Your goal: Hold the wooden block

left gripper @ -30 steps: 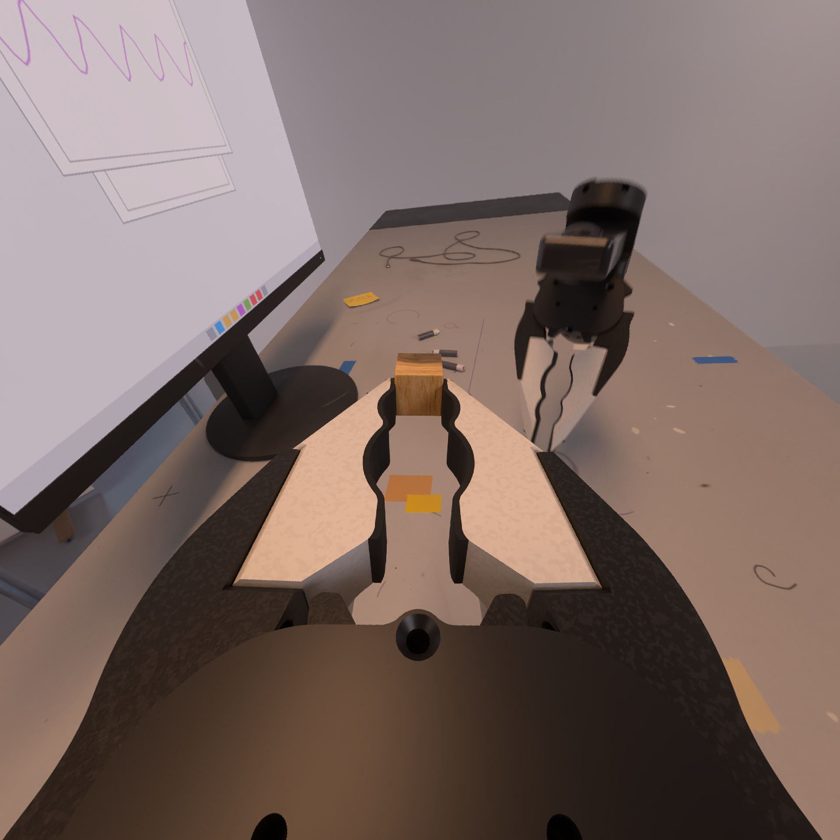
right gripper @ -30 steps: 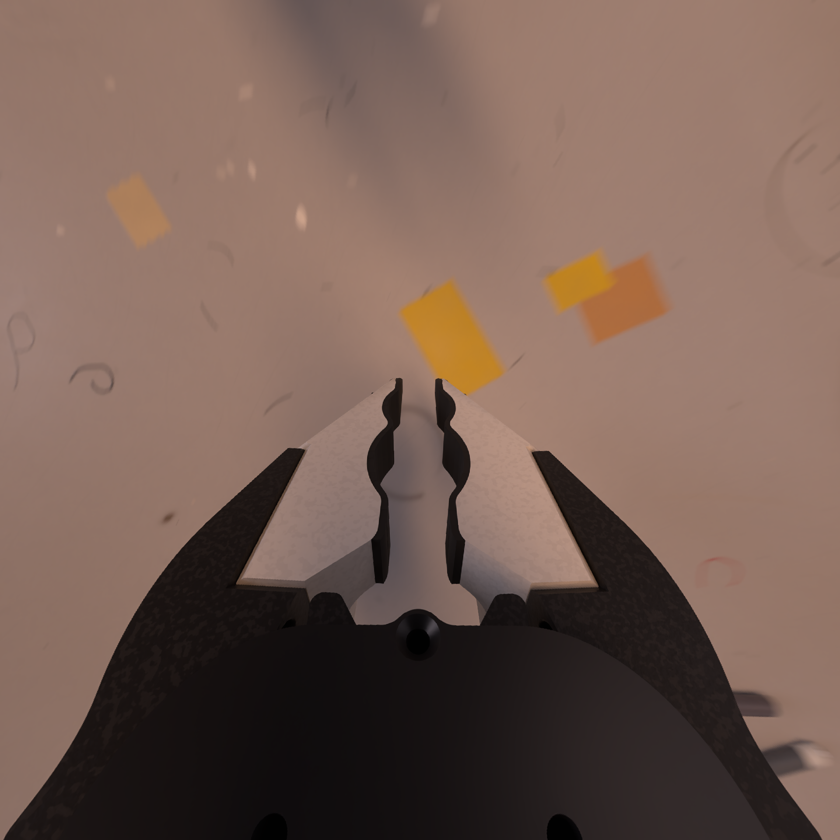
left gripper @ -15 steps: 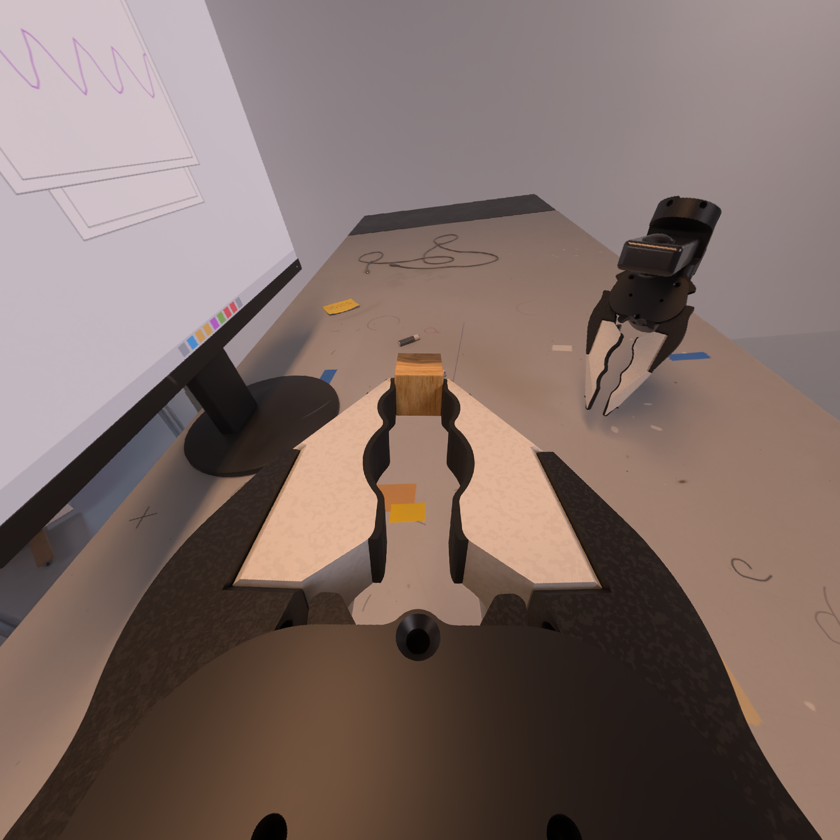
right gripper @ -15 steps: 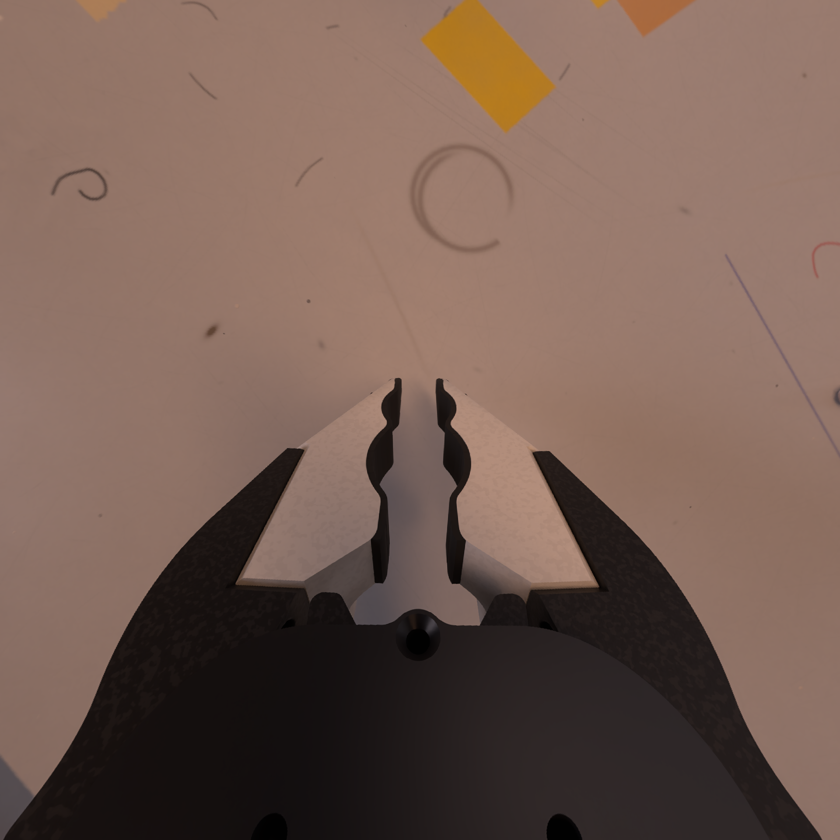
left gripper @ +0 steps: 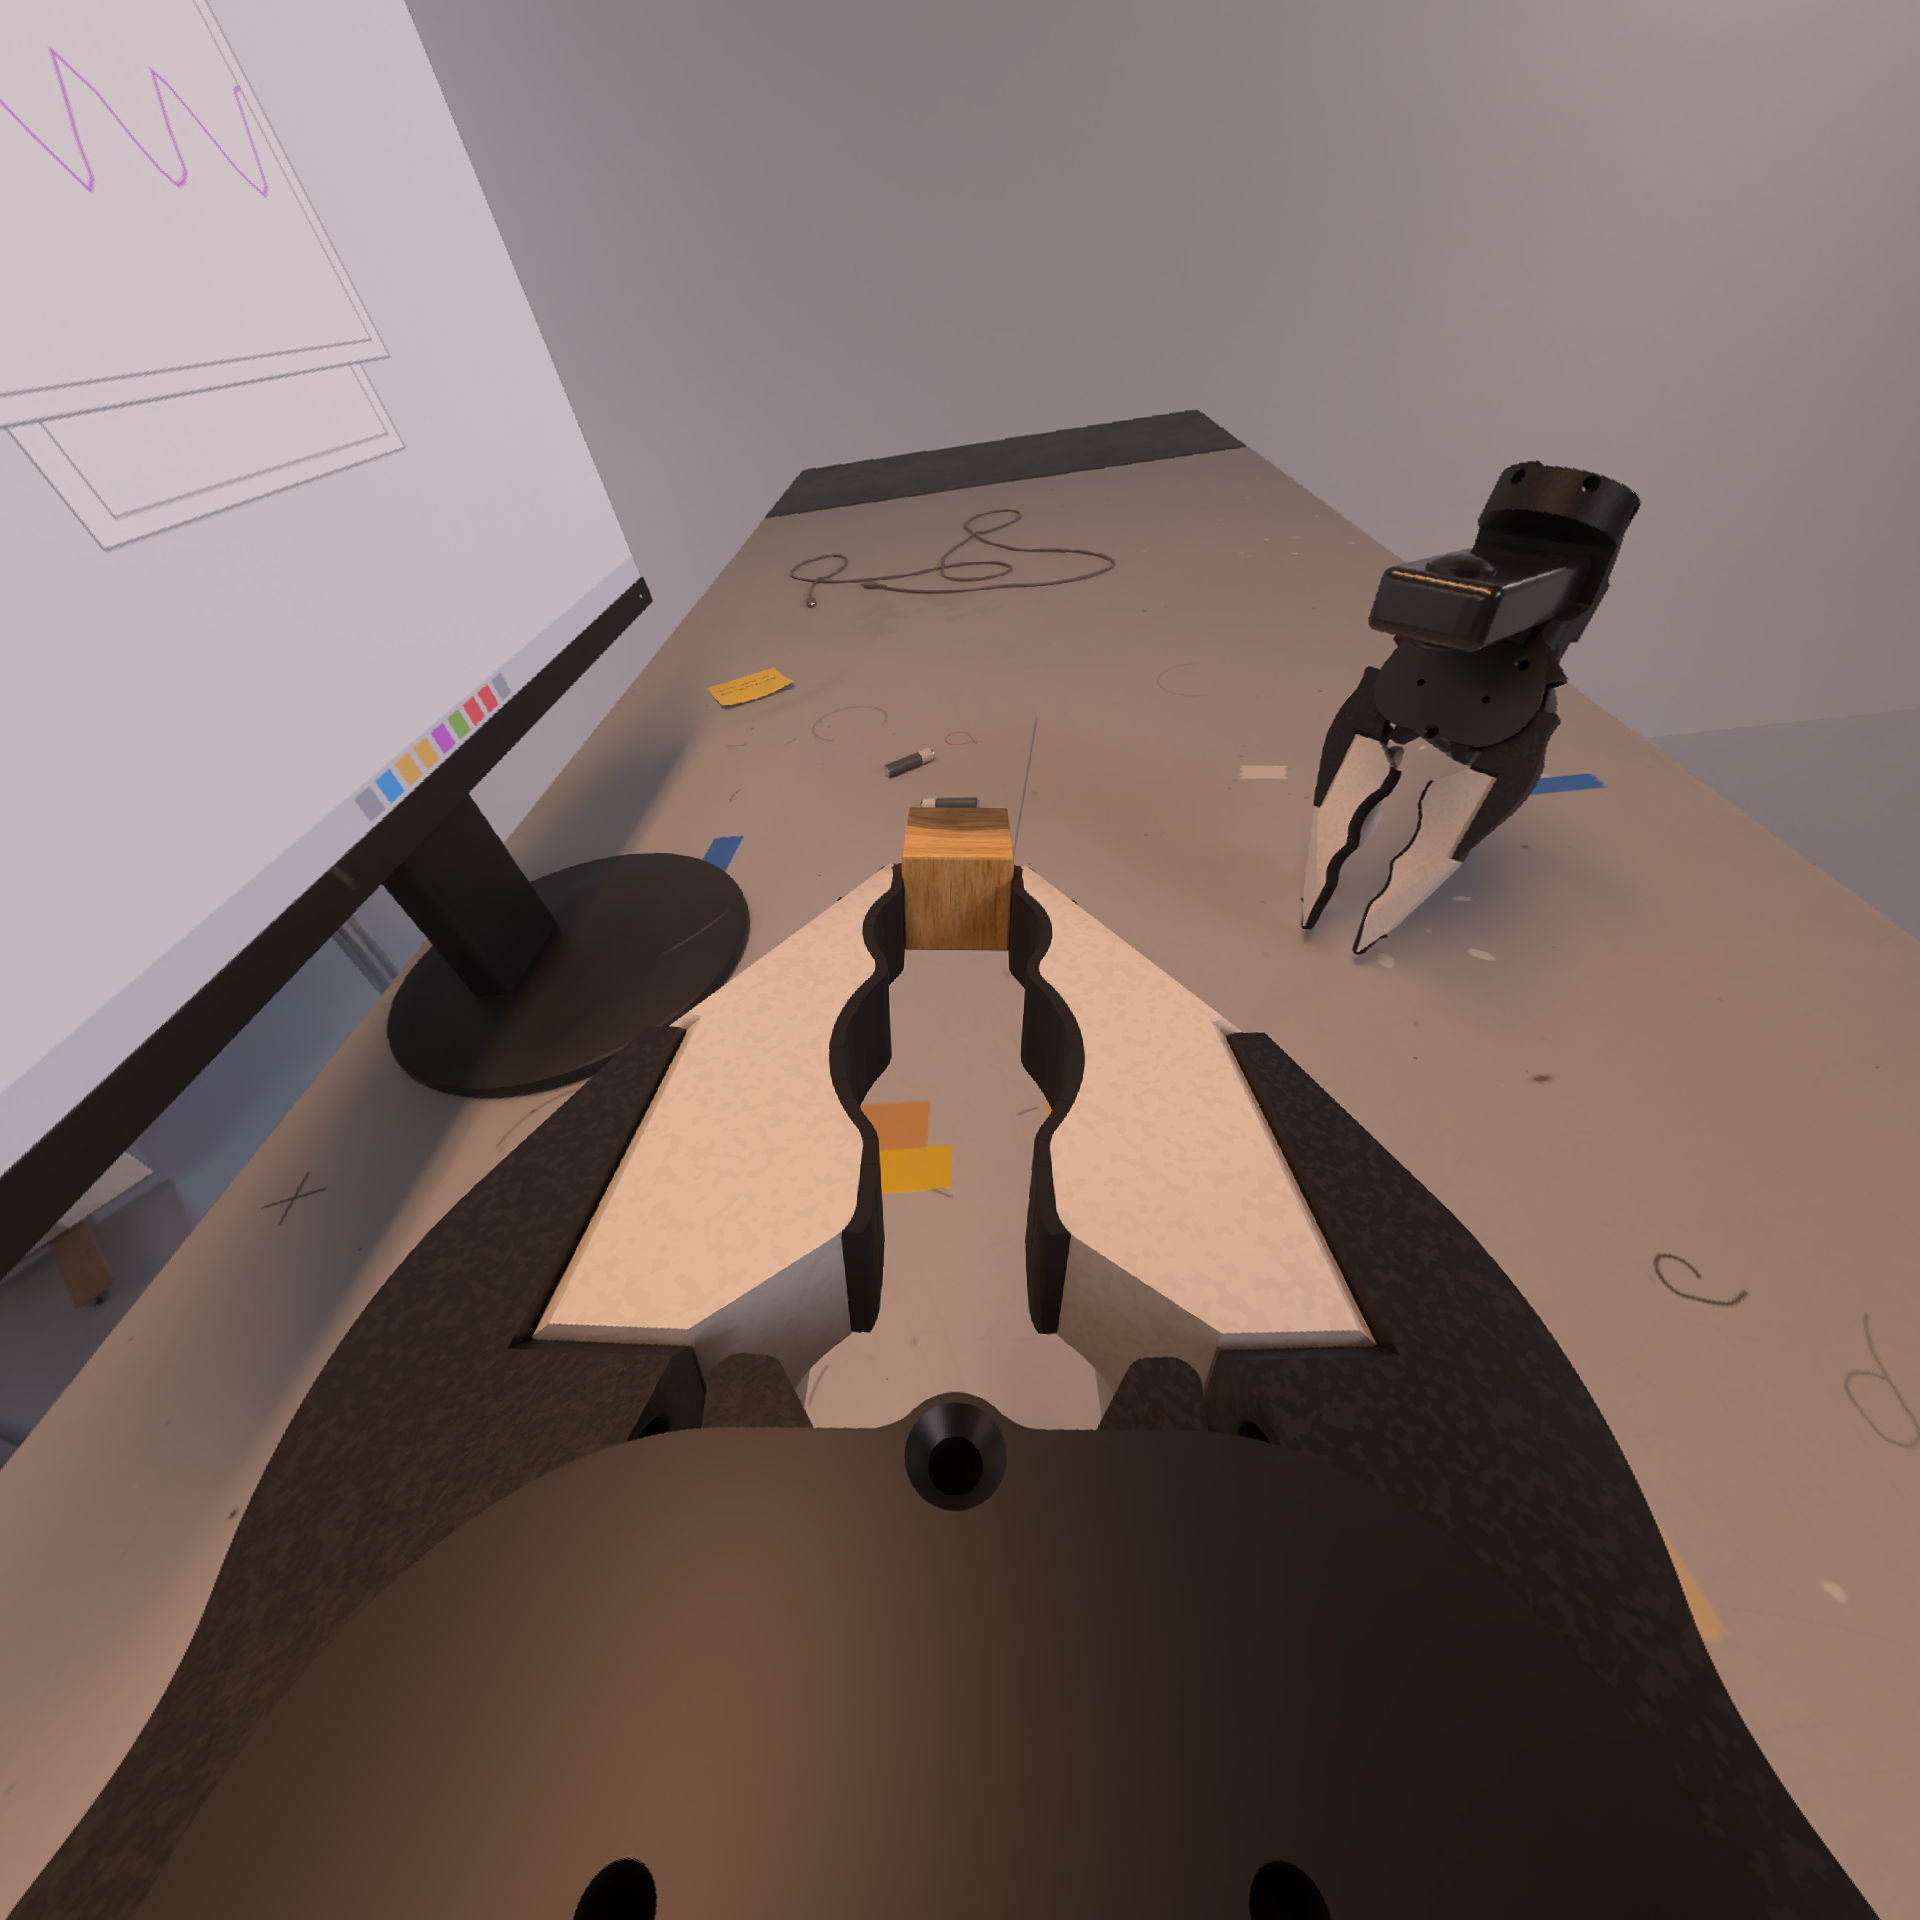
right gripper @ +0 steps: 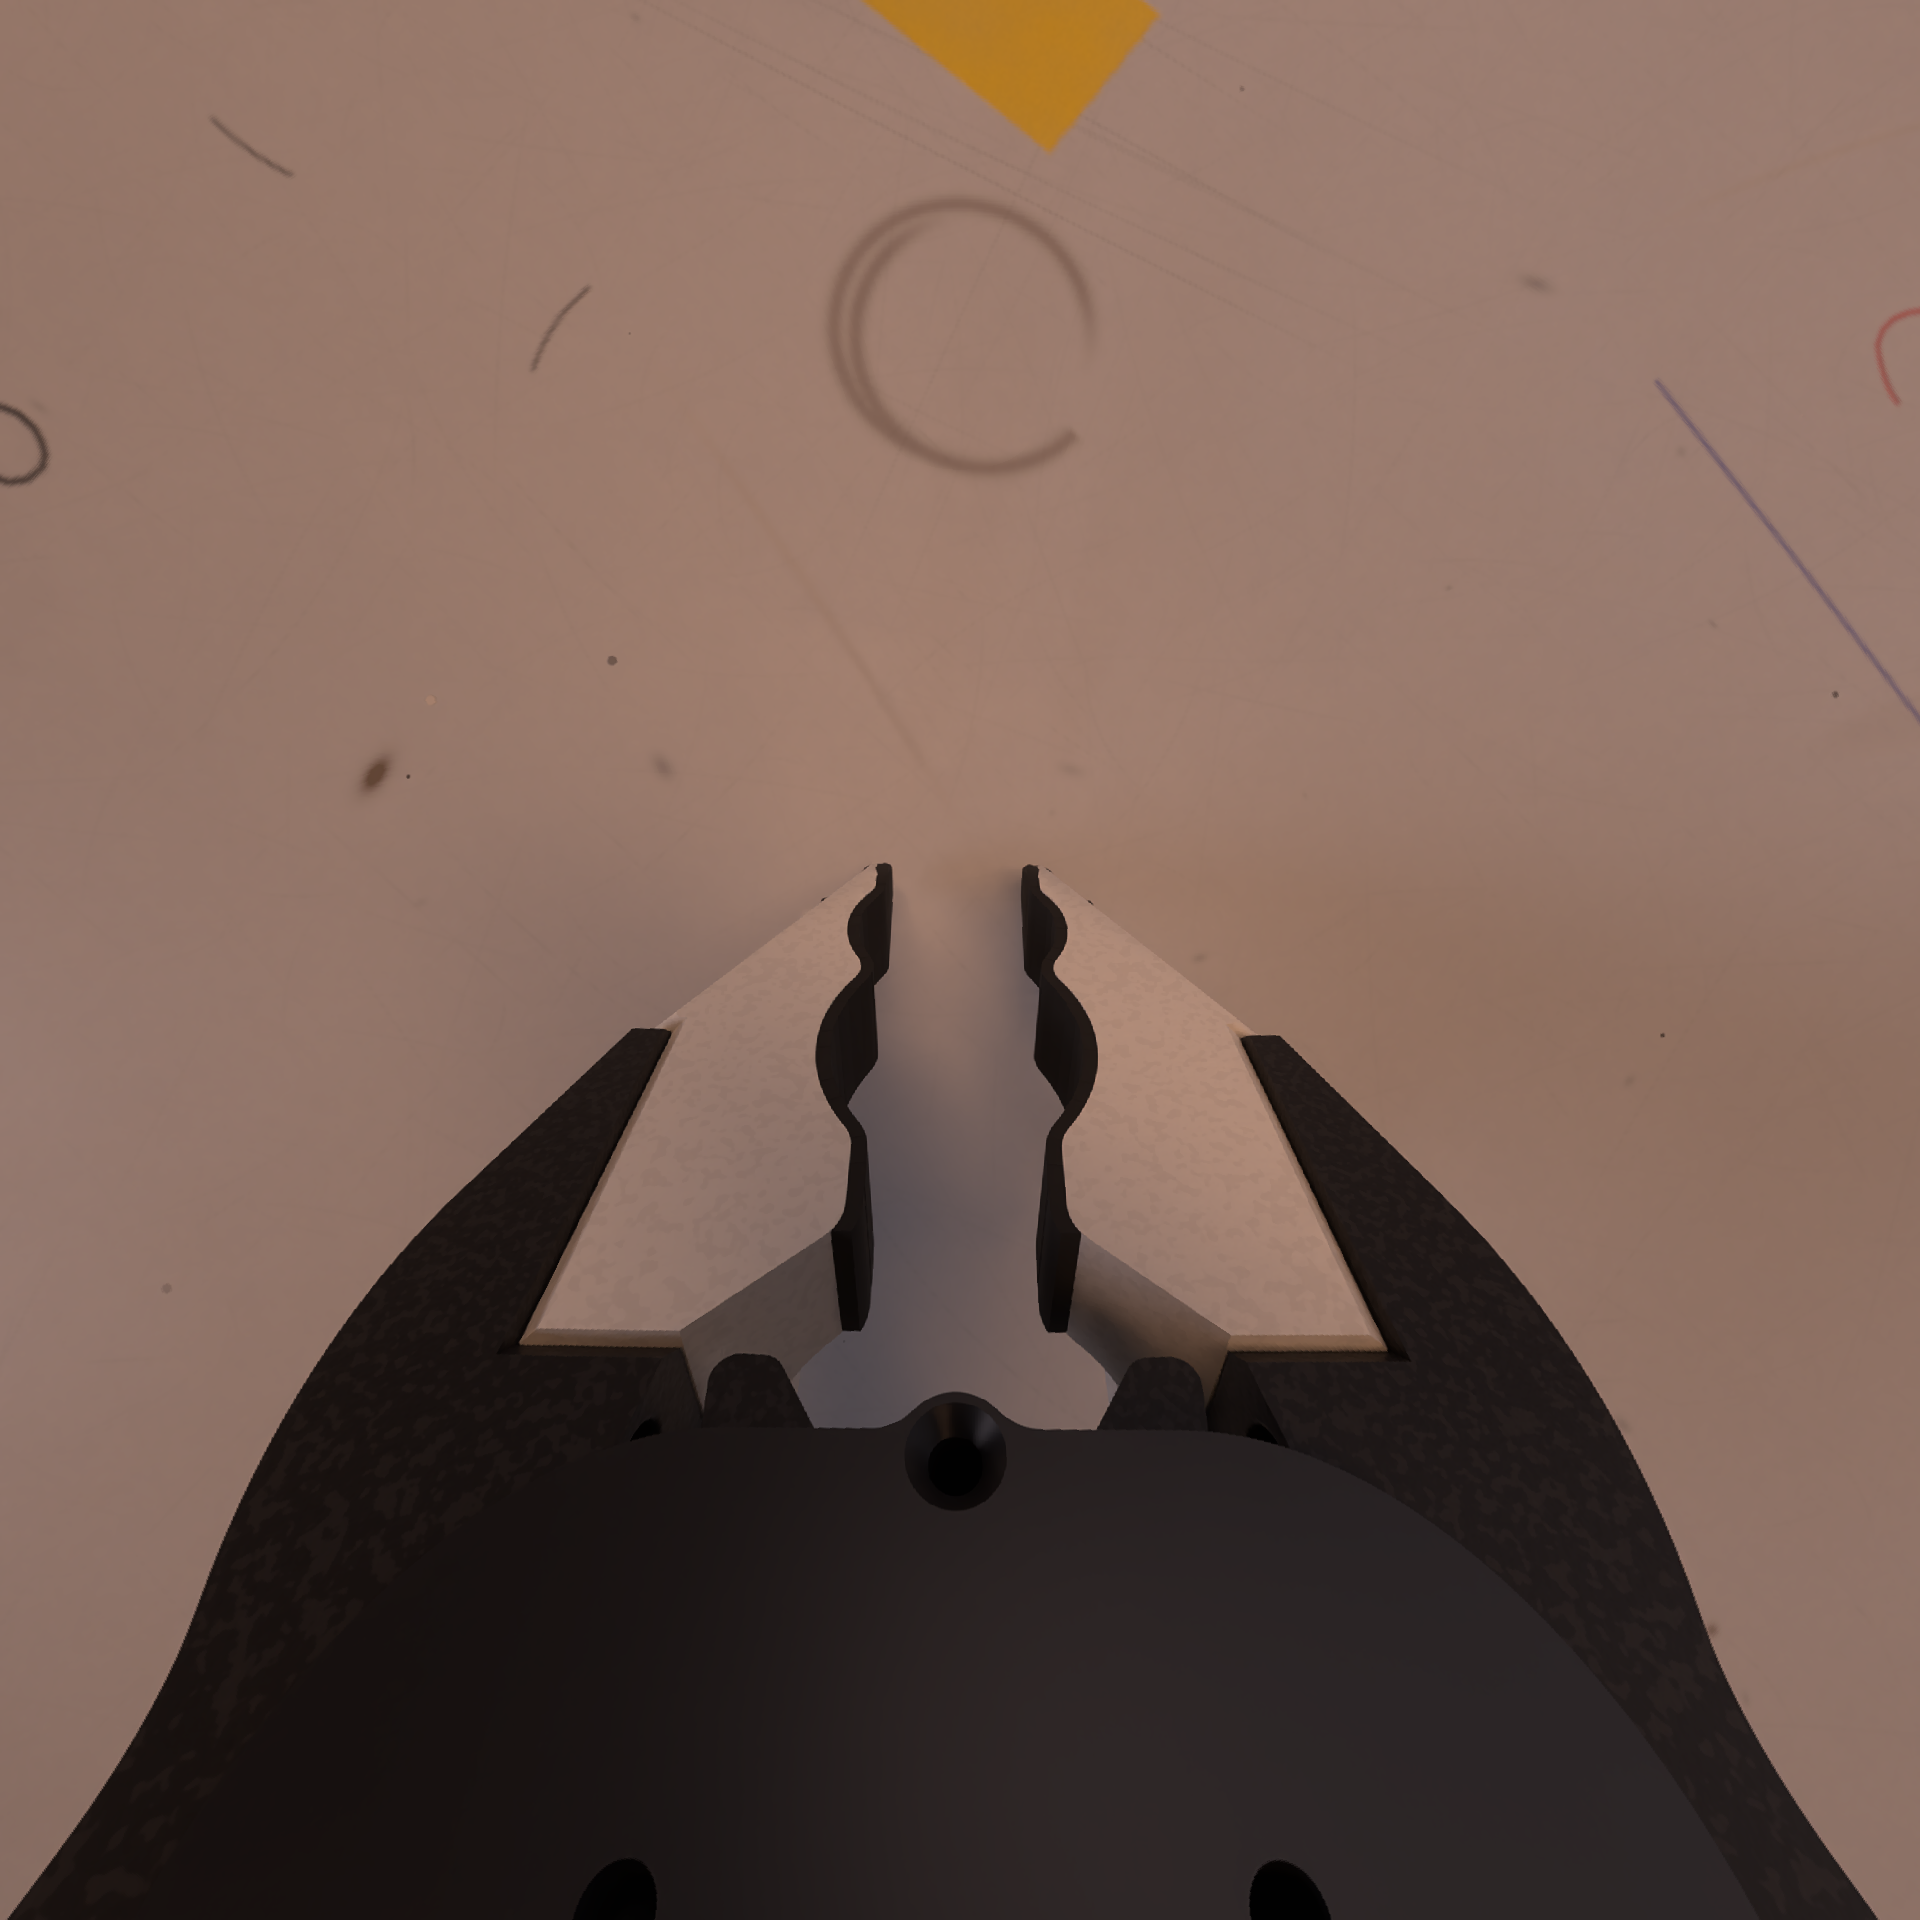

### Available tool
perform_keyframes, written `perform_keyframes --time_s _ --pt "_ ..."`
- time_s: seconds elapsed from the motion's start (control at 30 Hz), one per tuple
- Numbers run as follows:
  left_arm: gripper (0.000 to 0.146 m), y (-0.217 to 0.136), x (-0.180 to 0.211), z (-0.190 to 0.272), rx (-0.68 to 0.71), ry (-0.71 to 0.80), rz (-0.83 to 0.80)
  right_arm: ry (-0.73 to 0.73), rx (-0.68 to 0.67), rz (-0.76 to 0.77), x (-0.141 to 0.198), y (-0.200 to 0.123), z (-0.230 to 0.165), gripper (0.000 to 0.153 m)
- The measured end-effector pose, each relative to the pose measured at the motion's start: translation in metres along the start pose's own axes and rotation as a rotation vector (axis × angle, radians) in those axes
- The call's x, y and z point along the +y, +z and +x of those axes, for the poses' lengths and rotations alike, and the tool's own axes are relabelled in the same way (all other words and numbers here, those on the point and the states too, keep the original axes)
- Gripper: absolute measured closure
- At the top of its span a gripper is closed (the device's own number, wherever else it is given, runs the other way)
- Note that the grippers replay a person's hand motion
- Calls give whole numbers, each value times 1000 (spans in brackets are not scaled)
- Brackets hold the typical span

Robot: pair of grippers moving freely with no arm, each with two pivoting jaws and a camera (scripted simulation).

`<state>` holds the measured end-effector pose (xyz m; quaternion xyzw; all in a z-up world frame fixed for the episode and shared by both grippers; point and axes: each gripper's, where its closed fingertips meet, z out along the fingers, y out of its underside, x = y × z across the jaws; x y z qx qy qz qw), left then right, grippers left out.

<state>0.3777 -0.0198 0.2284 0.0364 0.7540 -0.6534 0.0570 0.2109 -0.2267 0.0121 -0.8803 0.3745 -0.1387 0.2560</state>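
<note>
Left wrist view: the left hand-held gripper (left gripper: 956, 883) keeps the wooden block (left gripper: 956, 881) pinched at its fingertips, clear above the bench (left gripper: 1351, 1143); the empty right hand-held gripper (left gripper: 1351, 940), fingers slightly parted, has withdrawn to the far right, so the hold looks secure.

Grey walls (left gripper: 1143, 208) — brown table (left gripper: 1351, 1143) (scuffed), monitor (left gripper: 260, 623) left.

No legible text, brand or number is showing anywhere. The yellow sticky note (left gripper: 749, 687) lying on the tabletop (left gripper: 1351, 1091) is bearing dark lines too small to make out. The monitor (left gripper: 260, 520) is showing only a purple wavy line and a row of coloured squares. Loose pen scribbles are marking the tabletop, none forming words.
</note>
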Motion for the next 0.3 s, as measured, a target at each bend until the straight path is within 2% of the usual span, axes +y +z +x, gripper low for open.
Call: perform_keyframes --time_s 0.3 --pt "128 3 1 4 13 5 -6 57 -35 -12 -1 2 1 129"
